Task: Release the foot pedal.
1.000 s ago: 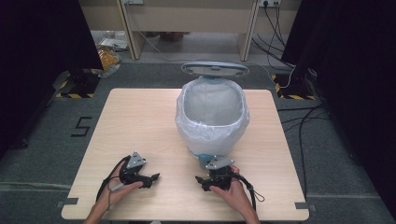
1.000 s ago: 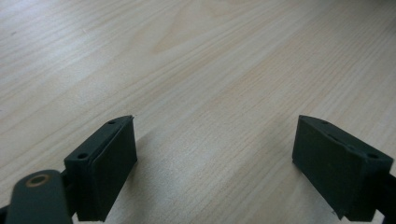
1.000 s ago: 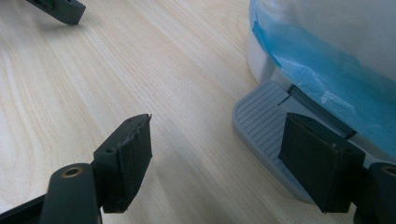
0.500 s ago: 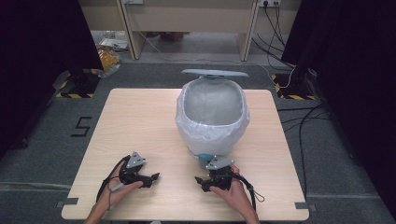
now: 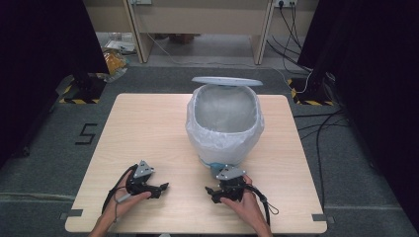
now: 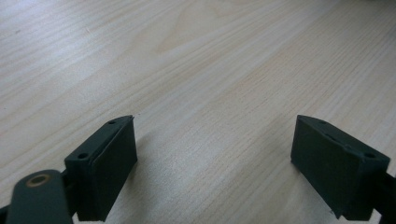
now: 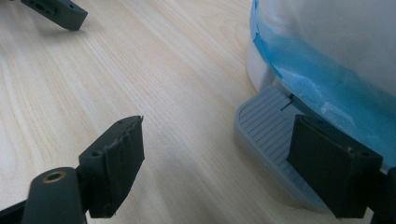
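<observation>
Bin (image 5: pixel 225 129) base hidden by liner; pedal (image 7: pixel 271 135) half behind your right gripper (image 7: pixel 233 163), just opening, empty; left gripper (image 6: pixel 215 163) wide, empty.

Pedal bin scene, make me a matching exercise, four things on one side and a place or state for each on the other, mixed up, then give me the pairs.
Things:
1. bin lid
2. foot pedal
3. white liner bag
4. left gripper

Places or states:
A. folded over the bin's rim, hanging down its outside
B. raised above the bin's far edge
C. jaws apart over bare table, nothing between them
D. grey and ribbed, jutting from the bin's base by the right gripper

Pairs: 1-B, 2-D, 3-A, 4-C
</observation>
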